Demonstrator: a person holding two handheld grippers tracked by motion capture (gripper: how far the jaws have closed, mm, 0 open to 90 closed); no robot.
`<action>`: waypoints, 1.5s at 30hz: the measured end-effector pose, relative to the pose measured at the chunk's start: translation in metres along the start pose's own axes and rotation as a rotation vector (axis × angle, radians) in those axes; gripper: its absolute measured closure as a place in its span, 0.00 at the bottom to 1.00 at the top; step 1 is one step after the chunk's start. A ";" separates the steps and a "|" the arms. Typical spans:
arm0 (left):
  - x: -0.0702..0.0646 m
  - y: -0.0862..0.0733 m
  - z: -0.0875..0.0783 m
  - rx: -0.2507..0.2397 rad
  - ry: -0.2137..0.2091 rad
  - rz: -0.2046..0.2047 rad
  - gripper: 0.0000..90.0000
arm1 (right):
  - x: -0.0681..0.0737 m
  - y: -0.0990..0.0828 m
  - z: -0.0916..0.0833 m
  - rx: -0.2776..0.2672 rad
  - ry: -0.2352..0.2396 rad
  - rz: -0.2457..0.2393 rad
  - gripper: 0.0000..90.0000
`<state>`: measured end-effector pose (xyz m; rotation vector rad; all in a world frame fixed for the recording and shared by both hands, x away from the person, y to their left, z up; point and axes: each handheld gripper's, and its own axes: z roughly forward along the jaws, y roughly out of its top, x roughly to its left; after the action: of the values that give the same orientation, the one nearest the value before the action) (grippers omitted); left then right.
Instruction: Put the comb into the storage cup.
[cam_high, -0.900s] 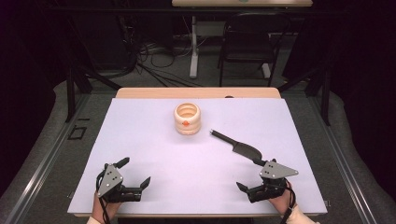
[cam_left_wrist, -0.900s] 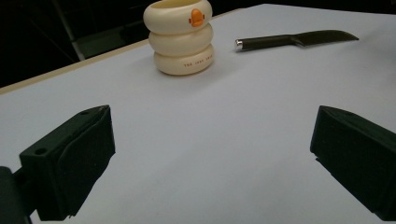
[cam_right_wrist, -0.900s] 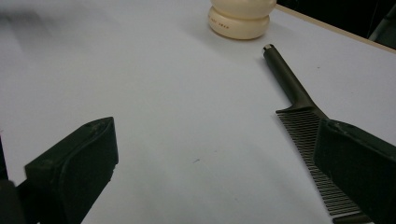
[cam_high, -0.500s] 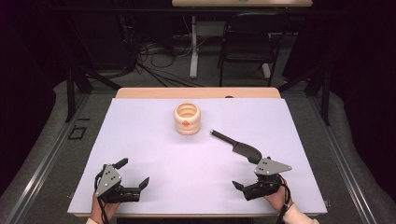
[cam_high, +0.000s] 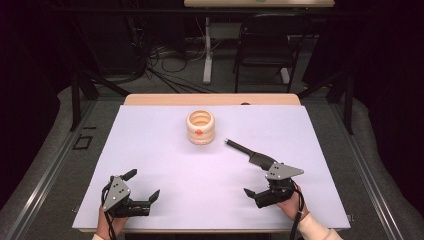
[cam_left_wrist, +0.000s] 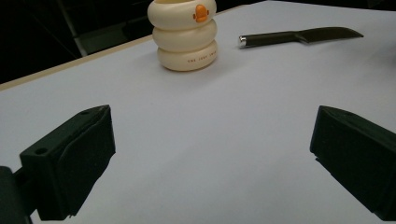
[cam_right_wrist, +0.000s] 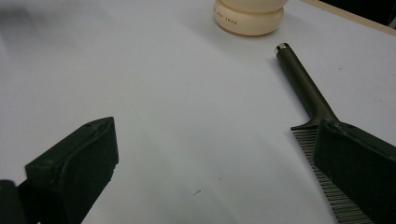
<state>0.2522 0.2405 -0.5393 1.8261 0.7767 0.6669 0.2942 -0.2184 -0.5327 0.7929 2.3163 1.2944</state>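
Dark and slim, the comb (cam_high: 248, 153) lies on the white table (cam_high: 165, 150), right of centre, its round handle pointing up and left toward the holder (cam_high: 200, 127) and its toothed end running down toward your right hand. In the right gripper view the fine teeth (cam_right_wrist: 322, 182) pass partly behind one jaw, the handle reaching up the frame to a silver tip just short of the holder (cam_right_wrist: 249, 16).

Your right gripper (cam_high: 260, 192) sits at the comb's toothed end with its jaws spread wide; nothing is between them but bare table, and the comb is not gripped (whether the one jaw touches the teeth I cannot tell). The grey plate on top of it covers the comb's end in the high view.

The holder, cream, made of three stacked rings with an orange mark on its side, stands upright beyond the comb (cam_left_wrist: 299, 36), near the table's middle toward the far edge.

Your left gripper (cam_high: 142, 192) rests near the front left of the table, well apart from both things. Its jaws also stand wide apart and hold nothing; between them its view looks across to the holder (cam_left_wrist: 186, 35).
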 end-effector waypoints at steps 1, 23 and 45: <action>0.000 0.000 0.000 0.001 0.000 0.002 0.00 | -0.001 0.001 0.001 -0.001 -0.004 0.001 0.00; -0.001 0.002 0.000 -0.008 0.003 0.006 0.00 | -0.018 0.018 0.025 0.017 -0.044 0.019 0.00; 0.000 0.002 0.002 -0.006 -0.002 0.006 0.00 | -0.046 0.031 0.056 0.072 -0.061 0.040 0.00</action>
<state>0.2545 0.2387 -0.5384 1.8245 0.7674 0.6708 0.3706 -0.1985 -0.5326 0.8939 2.3208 1.1917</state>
